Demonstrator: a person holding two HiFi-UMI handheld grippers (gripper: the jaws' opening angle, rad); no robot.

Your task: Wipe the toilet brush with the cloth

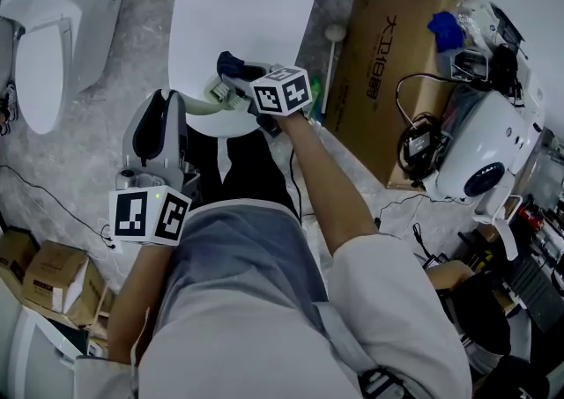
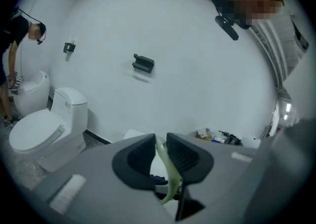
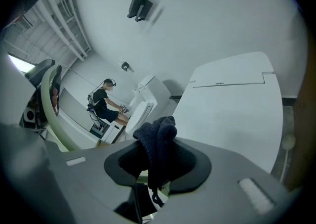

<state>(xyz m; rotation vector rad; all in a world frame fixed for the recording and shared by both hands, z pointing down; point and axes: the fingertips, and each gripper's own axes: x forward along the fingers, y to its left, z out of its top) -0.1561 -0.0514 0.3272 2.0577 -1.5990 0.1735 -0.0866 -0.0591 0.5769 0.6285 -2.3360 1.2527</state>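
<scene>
The toilet brush has a pale green handle [image 1: 204, 107] that runs from my left gripper [image 1: 167, 105] toward the toilet's front rim. In the left gripper view the left gripper [image 2: 160, 146] is shut on that handle [image 2: 166, 173]. My right gripper [image 1: 238, 82], just beyond the handle's far end, is shut on a dark blue cloth [image 1: 231, 63]. In the right gripper view the cloth [image 3: 159, 141] bulges out of the right gripper [image 3: 157, 157], and the curved green handle [image 3: 47, 100] shows at the left. The brush head is hidden behind the cloth and gripper.
A white toilet with its lid down [image 1: 251, 1] stands right in front. A second toilet [image 1: 44, 36] is at the left. A large cardboard box [image 1: 388, 62], a white-handled tool [image 1: 333, 45], a white appliance [image 1: 485, 155] and cables crowd the right. Small boxes [image 1: 44, 274] lie at the lower left.
</scene>
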